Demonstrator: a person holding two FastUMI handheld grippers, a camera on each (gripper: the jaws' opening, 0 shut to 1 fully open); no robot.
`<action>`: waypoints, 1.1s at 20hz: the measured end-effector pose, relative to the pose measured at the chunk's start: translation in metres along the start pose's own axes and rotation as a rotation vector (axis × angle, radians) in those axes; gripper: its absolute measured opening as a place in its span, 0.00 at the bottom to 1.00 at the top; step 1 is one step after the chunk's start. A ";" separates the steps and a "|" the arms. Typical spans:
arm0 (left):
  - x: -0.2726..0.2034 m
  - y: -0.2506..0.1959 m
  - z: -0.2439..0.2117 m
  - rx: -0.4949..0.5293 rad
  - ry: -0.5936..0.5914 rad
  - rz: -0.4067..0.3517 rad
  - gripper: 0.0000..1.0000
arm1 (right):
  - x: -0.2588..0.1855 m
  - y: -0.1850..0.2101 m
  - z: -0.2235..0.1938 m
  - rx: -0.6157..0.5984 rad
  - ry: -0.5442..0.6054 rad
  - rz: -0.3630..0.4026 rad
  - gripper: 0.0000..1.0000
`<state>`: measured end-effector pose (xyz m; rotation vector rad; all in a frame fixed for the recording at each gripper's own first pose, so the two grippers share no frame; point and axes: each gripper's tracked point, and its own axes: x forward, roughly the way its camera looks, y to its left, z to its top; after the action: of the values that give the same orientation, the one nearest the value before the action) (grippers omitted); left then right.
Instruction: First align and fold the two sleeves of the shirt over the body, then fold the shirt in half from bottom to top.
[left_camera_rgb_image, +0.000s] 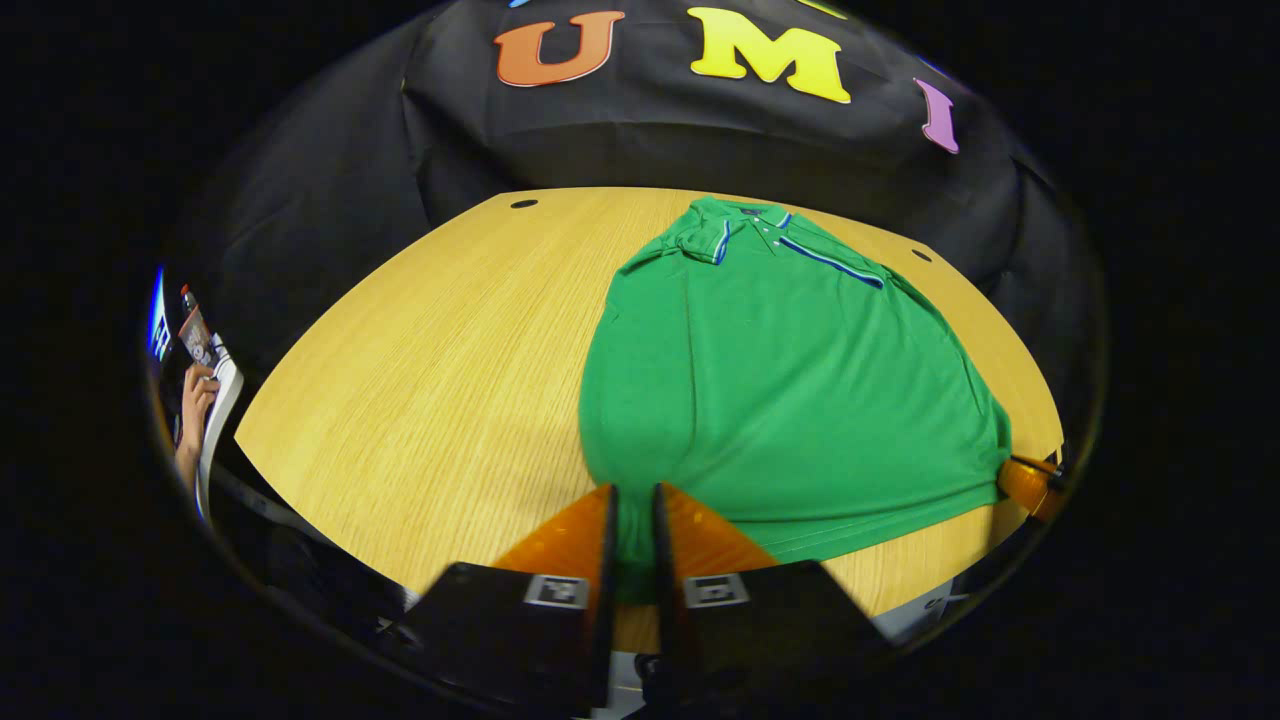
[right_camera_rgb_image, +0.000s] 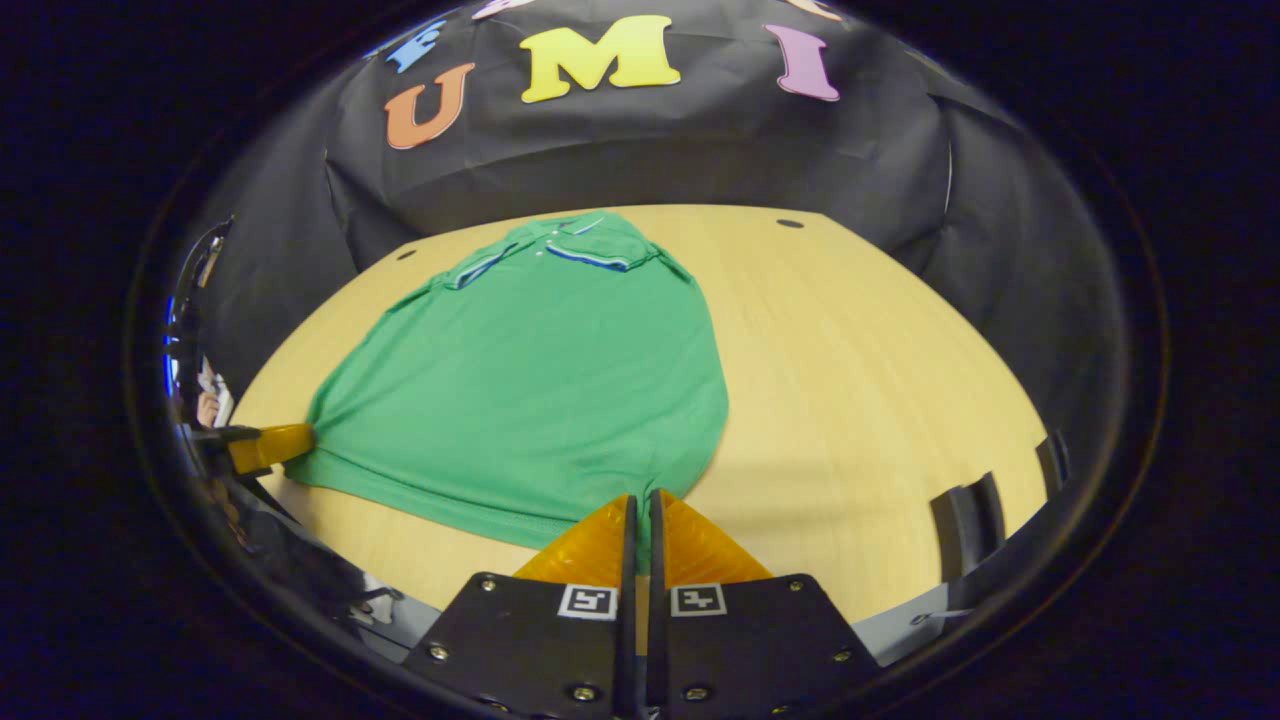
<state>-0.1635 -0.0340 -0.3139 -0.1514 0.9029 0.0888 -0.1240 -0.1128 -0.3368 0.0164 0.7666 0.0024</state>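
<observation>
On table (left_camera_rgb_image: 420, 400): shirt (left_camera_rgb_image: 790, 400), both tools pinching hem.

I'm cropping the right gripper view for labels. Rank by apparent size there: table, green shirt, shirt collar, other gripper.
1. table
2. green shirt
3. shirt collar and left gripper: look alike, and fisheye distortion makes ranking unsure.

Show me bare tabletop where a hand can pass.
Bare wood lies on either side of the green shirt: one stretch in the left gripper view, one in the right gripper view. It is crowded at the hem, where both tools grip.
</observation>
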 end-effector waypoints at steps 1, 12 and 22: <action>0.002 -0.001 0.001 -0.005 0.003 0.009 0.04 | 0.000 0.003 -0.002 0.006 0.016 -0.001 0.06; -0.008 -0.010 0.012 -0.007 0.033 -0.041 0.03 | -0.005 0.007 0.015 -0.019 0.009 0.021 0.01; -0.027 -0.016 0.098 -0.035 -0.091 -0.081 0.03 | -0.032 0.013 0.113 0.017 -0.170 0.059 0.01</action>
<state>-0.1018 -0.0337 -0.2312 -0.2150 0.8034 0.0364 -0.0686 -0.1013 -0.2327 0.0546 0.5957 0.0498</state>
